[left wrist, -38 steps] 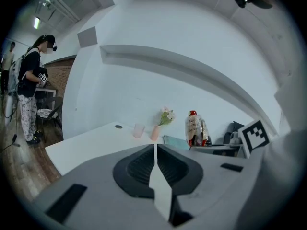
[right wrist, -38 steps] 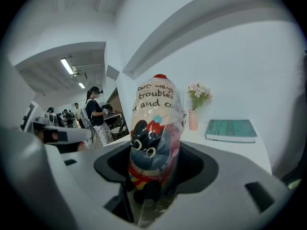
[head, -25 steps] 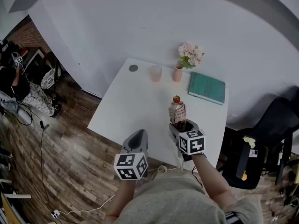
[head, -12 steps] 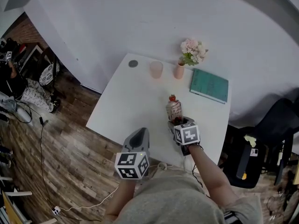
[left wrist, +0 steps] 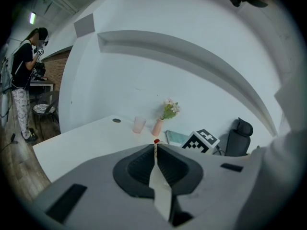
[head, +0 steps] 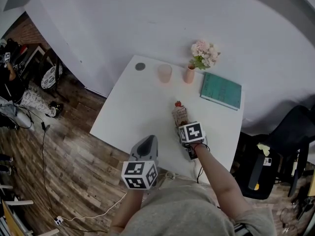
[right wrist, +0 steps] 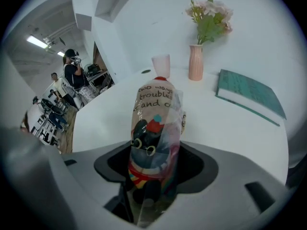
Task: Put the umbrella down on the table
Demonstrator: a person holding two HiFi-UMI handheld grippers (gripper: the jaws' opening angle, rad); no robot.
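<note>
Lowered since a second ago: right tool and the umbrella it grips, both now closer to the table, the umbrella tipped further away from the person. Left tool: unchanged in place at the near edge of the table, jaws together, nothing between them, as the left gripper view confirms. Right tool, in its own view: jaws set wide and clamped on the lower end of the folded umbrella, which is wrapped in a clear printed sleeve with a cartoon figure, red tip leading. Whether the umbrella touches the table cannot be told. Beyond it, along the far edge, left to right: dark round disc at the corner; pink cup; pink vase of pale flowers just beside the cup; teal book lying flat, near the vase.
</note>
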